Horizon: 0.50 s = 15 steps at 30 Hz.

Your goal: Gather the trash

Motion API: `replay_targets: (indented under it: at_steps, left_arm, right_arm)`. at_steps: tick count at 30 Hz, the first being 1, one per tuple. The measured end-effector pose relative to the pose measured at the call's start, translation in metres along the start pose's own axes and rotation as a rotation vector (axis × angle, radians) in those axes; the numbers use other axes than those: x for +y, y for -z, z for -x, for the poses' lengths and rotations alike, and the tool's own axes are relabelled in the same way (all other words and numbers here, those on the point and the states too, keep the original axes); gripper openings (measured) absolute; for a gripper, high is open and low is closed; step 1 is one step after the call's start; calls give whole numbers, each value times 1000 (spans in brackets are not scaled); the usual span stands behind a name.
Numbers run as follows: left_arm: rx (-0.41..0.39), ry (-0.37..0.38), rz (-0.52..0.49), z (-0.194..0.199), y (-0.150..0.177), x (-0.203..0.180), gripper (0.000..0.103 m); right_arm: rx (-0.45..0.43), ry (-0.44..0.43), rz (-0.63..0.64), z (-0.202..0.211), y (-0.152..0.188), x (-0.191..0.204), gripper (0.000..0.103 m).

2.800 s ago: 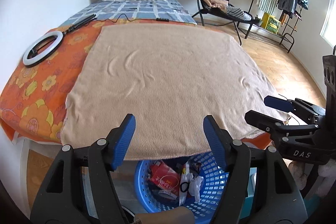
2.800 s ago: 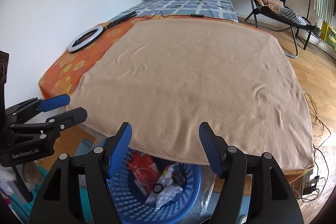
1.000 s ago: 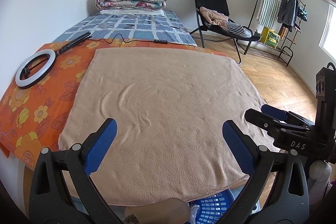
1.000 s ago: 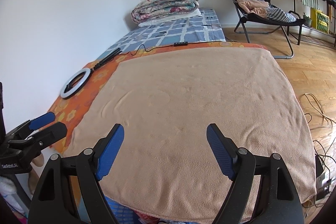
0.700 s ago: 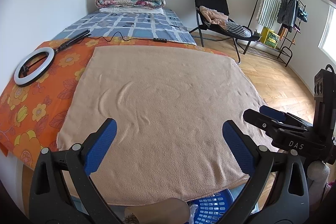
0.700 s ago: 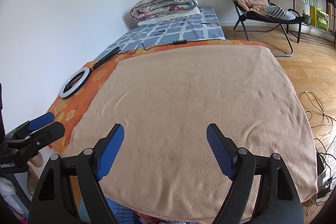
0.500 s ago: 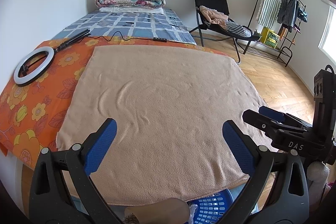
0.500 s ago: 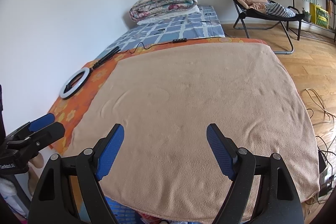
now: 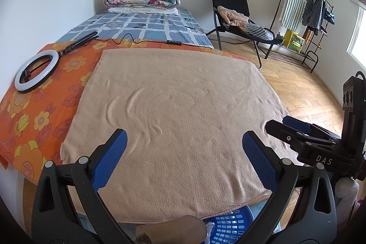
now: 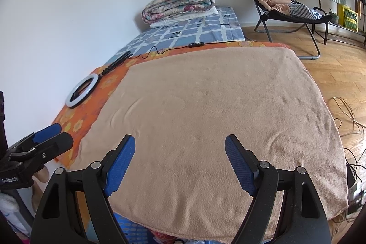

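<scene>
Both tools hang over the near edge of the tan blanket (image 9: pixel 180 120). The left hand-held gripper (image 9: pixel 183 150) is spread wide with nothing in it, and the right hand-held gripper (image 10: pixel 179 153) is likewise wide and bare. At the bottom of the frame, the blue basket (image 9: pixel 231 226) peeks from under the blanket's hem. A ring light (image 9: pixel 36 70) lies at upper left.

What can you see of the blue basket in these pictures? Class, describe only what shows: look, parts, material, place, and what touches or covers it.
Only a slice of the blue basket shows, at the bottom of both views. It looks like plastic, its wall pierced by rows of small slots. It sits low, below the near edge of the tan blanket, which overhangs and hides most of it. What it holds cannot be made out, and neither gripper touches it.
</scene>
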<state>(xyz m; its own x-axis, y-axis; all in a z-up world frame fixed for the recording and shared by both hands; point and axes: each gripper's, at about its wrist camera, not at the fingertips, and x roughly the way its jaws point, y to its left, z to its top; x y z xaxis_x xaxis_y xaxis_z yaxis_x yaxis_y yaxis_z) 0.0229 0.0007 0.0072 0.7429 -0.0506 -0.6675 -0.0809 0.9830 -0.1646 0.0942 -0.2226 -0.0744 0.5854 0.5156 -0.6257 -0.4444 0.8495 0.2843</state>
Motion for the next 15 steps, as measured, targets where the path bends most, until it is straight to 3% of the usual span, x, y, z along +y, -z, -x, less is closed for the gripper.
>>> replay_targets:
  at_steps: [15]
  left_arm:
    - [1,1,2,0,-1,1,102]
  right_arm:
    - [5,2,3,-1,1,0,81]
